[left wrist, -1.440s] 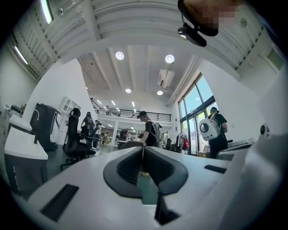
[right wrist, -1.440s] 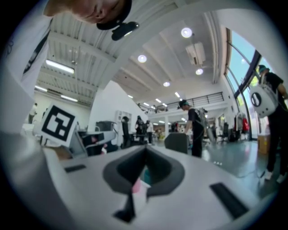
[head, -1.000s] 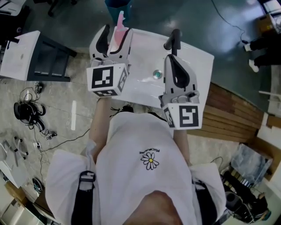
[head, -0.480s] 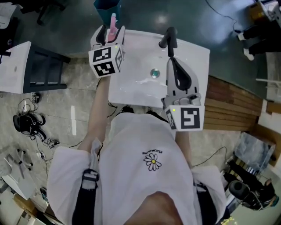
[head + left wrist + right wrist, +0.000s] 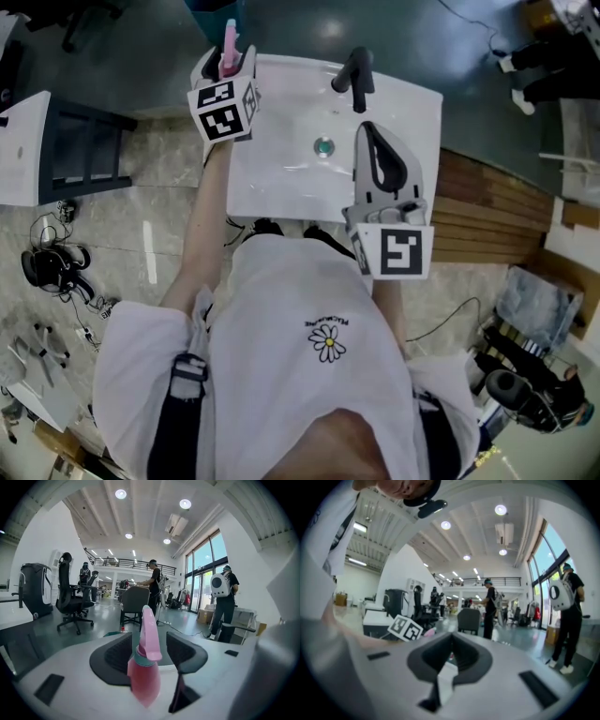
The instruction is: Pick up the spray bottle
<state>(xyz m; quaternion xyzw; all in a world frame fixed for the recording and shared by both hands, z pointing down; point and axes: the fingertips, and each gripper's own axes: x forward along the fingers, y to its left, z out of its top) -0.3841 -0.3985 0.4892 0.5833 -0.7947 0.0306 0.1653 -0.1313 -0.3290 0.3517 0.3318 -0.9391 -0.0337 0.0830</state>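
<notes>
the pink translucent plastic spray bottle, with a teal collar under its pink trigger head, stands upright on the far left corner of the white washbasin. we see the left gripper pointing at that corner, one black jaw on each side of the bottle's neck. the jaws have just been closing in, yet a gap shows on both sides and the pads do not press on the bottle, so the claw is wide and holds nothing. its marker cube sits just on our side of the bottle. the right gripper hovers over the right half of the washbasin, well apart from the bottle. its jaws meet at the tips with nothing between them. the black faucet stands at the back edge, and the round drain lies in the bowl's middle.
</notes>
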